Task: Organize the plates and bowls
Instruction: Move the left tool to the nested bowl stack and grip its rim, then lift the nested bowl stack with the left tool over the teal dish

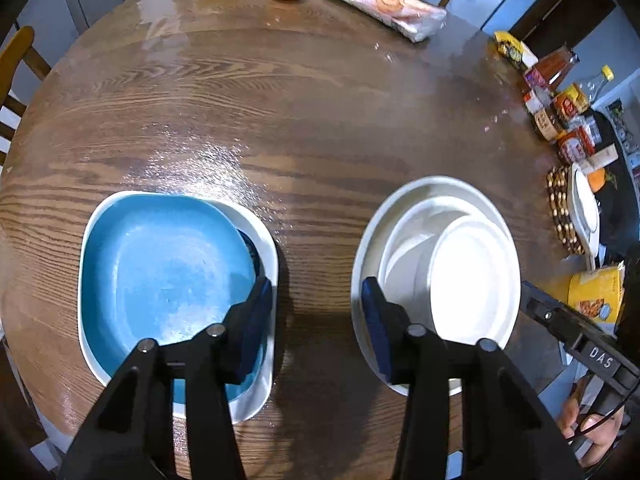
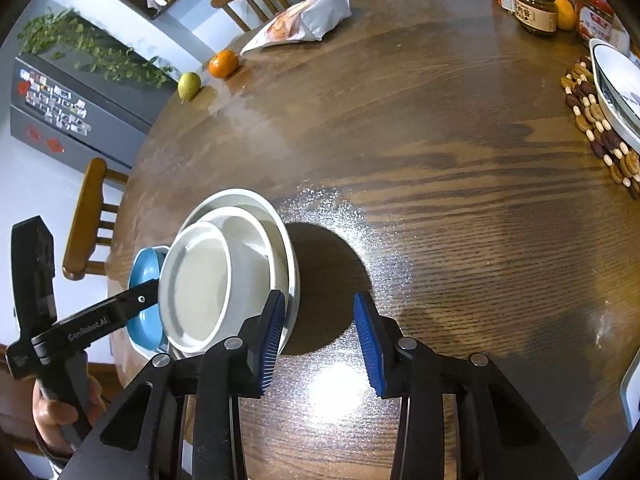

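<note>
White letters reading "DAS" are showing on the black body of the right gripper (image 1: 596, 354) where it is entering the left wrist view, and "GenRobot.AI" is running along the black arm of the left gripper (image 2: 90, 330) in the right wrist view. Chinese characters are appearing on the dark-lidded jar (image 2: 534, 6) and on the red packets (image 2: 596, 20) at the table's far edge (too small and skewed to be read).
</note>
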The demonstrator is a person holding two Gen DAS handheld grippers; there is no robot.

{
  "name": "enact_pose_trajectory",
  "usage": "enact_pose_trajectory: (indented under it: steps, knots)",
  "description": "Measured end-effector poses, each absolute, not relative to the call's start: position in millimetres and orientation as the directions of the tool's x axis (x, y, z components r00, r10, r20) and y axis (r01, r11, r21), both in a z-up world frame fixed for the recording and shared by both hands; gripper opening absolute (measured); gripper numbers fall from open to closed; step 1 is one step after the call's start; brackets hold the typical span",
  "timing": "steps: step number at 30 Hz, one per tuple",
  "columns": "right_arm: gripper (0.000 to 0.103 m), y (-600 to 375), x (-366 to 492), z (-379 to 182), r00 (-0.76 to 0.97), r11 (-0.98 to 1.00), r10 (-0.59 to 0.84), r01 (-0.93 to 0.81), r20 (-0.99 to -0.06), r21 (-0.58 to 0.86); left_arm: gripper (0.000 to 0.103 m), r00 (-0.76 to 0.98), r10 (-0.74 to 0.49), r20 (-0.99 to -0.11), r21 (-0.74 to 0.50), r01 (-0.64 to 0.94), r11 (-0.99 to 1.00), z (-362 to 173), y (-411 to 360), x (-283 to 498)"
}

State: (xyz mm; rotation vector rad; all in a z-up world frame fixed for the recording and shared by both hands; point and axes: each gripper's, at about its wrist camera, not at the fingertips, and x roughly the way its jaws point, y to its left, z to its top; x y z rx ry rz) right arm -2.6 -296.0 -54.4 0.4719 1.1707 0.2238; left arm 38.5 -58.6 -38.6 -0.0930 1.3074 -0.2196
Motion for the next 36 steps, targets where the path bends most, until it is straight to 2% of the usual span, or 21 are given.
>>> enact_pose_trajectory:
  steps: [10, 12, 15, 19, 22, 24, 26, 29, 36]
  knots:
    - [0.030, -288.6, 5.9, -58.7, 0.351, 0.894, 0.403, 0.050, -0.845, 0.446, 0.028, 0.248, -0.182, -0.952, -0.149, 0.147, 0.978, -42.2, -68.9, 40.8]
    - [0.030, -287.5, 8.3, -61.2, 0.338, 0.891, 0.409, 0.055, -0.848, 0.451, 0.018, 0.248, -0.186, -0.951, -0.149, 0.161, 0.976, -42.0, -73.2, 40.2]
    - [0.024, -286.2, 9.5, -62.4, 0.333, 0.882, 0.428, 0.048, -0.840, 0.469, 0.010, 0.251, -0.190, -0.949, -0.149, 0.173, 0.974, -41.5, -77.7, 40.0]
    - [0.024, -287.2, 8.8, -62.8, 0.342, 0.877, 0.437, 0.044, -0.832, 0.478, 0.002, 0.252, -0.207, -0.945, -0.166, 0.175, 0.970, -42.3, -81.3, 41.8]
    - [0.023, -287.4, 7.5, -63.1, 0.350, 0.874, 0.440, 0.045, -0.827, 0.484, 0.002, 0.263, -0.204, -0.943, -0.163, 0.171, 0.972, -42.3, -83.1, 42.5]
    - [0.020, -286.6, 6.0, -63.0, 0.357, 0.874, 0.439, 0.043, -0.824, 0.484, 0.002, 0.270, -0.204, -0.941, -0.163, 0.167, 0.972, -42.3, -82.6, 41.9]
    - [0.012, -284.4, 4.7, -61.6, 0.366, 0.872, 0.442, 0.037, -0.819, 0.487, 0.002, 0.284, -0.197, -0.938, -0.155, 0.165, 0.974, -42.2, -85.9, 41.1]
    - [0.011, -277.5, 3.1, -57.5, 0.384, 0.887, 0.419, 0.022, -0.823, 0.462, 0.002, 0.305, -0.184, -0.934, -0.141, 0.158, 0.977, -42.9, -86.8, 38.1]
    - [0.011, -284.1, -0.2, -61.9, 0.397, 0.861, 0.445, 0.057, -0.803, 0.505, 0.002, 0.350, -0.169, -0.921, -0.118, 0.164, 0.979, -38.9, -89.7, 31.3]
